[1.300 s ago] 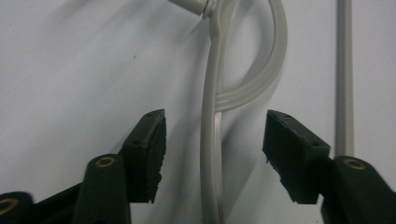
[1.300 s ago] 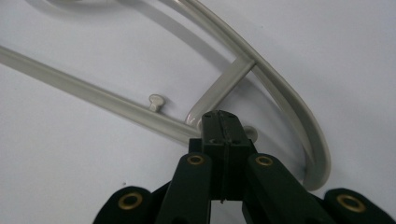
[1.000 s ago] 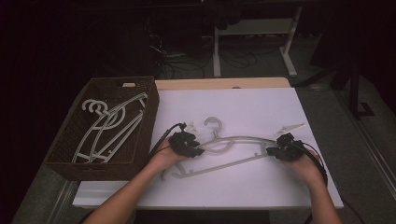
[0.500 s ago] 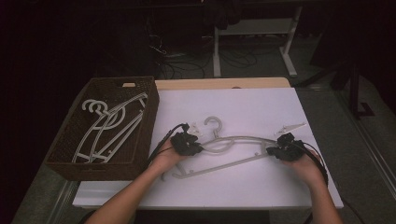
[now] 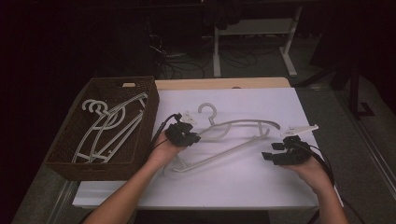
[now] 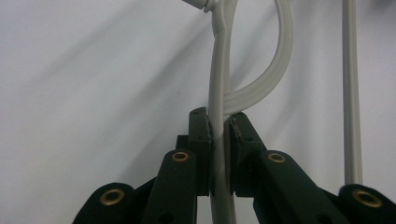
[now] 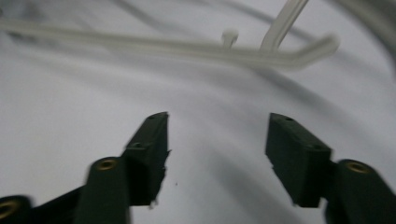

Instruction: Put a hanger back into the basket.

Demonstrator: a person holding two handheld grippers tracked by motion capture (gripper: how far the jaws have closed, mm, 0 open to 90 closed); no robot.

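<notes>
The right gripper [image 5: 273, 151] has let go of the hanger [image 5: 243, 135] and drawn back toward the desk's near right corner; a second ago it sat at the hanger's right end, and now it hovers clear of it, jaws spread wide over bare white desk [image 5: 233, 186]. In the right gripper view the hanger's bar lies ahead of the open jaws, untouched. The left gripper [image 5: 192, 136] has not shifted — its jaws are pressed together on the hanger's pale arm [image 6: 218, 140], near the left end, pinching it between the pads.

The hanger itself lies across the middle of the desk, its hook [image 5: 208, 112] pointing toward the far edge. A loose clip [image 5: 299, 130] rests just beyond the right gripper, near the right edge. At the desk's left edge stands a brown basket [image 5: 70, 140] that already holds several white hangers [image 5: 112, 126].

Judging from this, the hanger now hangs on one grip alone. That suits a one-handed carry leftward into the basket — though a long hanger held near one end will likely droop or swing, and its far end could catch on the basket's rim.

No brand, label or writing can be read on the hanger, the basket or the grippers.
</notes>
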